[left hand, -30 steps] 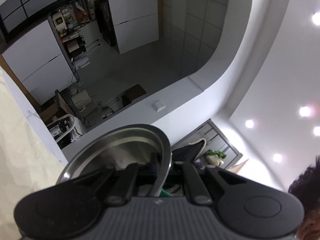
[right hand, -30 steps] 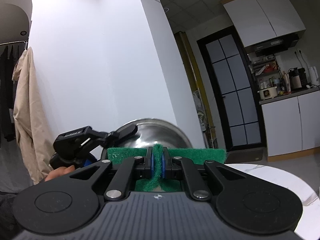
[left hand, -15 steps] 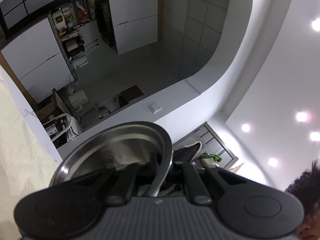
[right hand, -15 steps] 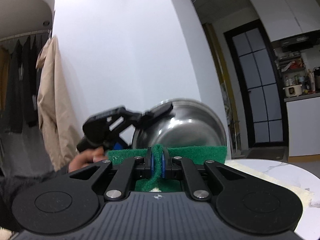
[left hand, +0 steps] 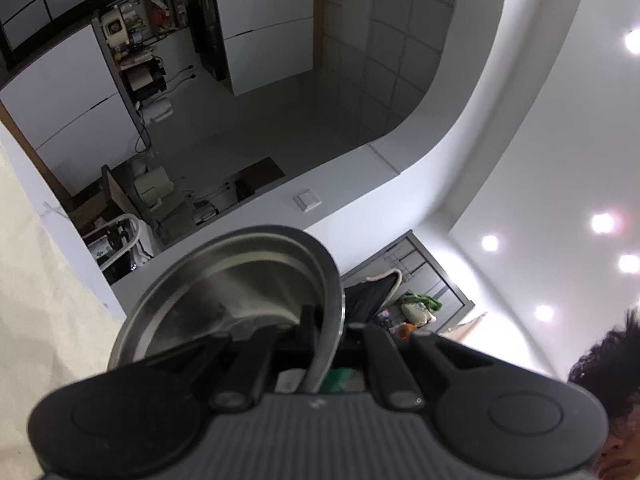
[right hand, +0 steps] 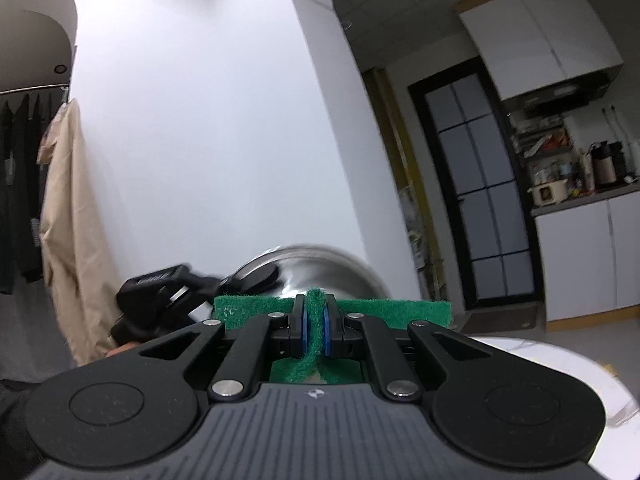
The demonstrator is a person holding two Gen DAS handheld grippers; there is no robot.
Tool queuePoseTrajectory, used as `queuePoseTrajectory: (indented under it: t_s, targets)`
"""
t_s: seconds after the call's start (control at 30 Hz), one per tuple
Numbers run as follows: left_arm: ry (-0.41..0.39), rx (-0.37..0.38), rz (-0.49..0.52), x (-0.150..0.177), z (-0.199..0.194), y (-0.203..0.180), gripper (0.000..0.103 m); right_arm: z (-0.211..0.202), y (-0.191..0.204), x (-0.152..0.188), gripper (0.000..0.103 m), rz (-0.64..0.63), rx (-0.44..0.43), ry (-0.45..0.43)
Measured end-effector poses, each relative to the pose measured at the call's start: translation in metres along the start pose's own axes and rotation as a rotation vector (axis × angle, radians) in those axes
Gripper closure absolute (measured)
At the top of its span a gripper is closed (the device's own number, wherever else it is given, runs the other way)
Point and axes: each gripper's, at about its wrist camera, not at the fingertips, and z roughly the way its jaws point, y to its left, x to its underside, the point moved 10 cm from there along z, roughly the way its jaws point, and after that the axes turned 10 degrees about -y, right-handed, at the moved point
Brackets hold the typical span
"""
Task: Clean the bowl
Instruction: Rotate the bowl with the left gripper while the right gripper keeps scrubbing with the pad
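My left gripper (left hand: pixel 326 332) is shut on the rim of a steel bowl (left hand: pixel 240 292) and holds it up on edge, its inside facing the left wrist camera. In the right wrist view the bowl's outside (right hand: pixel 320 272) shows just beyond a green scouring pad (right hand: pixel 332 310). My right gripper (right hand: pixel 315 324) is shut on that pad, which stands against or very near the bowl's outer wall. The left gripper (right hand: pixel 168 292) shows at the bowl's left edge. A bit of the green pad (left hand: pixel 338 376) shows behind the bowl's rim.
A white round table (right hand: pixel 560 364) lies low at the right, with cream cloth (left hand: pixel 36 280) at the left wrist view's left. A kitchen counter with appliances (right hand: pixel 580 196) and a dark glass door (right hand: pixel 472 200) stand behind. Coats (right hand: pixel 60 220) hang at the left.
The bowl and left gripper have dropped lower in the right wrist view and look blurred from motion. The right gripper has swung to the right, toward the kitchen. The bowl has turned slightly in the left wrist view.
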Motion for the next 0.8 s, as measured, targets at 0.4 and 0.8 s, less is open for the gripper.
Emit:
queuePoseTrajectory:
  t_s: [0.4, 0.8]
  targets:
    - [-0.055, 0.022, -0.029, -0.007, -0.002, -0.001, 0.097, -0.001, -0.005, 0.034, 0.096, 0.009, 0.016, 0.095]
    - [-0.077, 0.013, -0.058, -0.009, -0.002, 0.002, 0.098, -0.005, 0.040, 0.019, 0.095, -0.001, -0.088, 0.045]
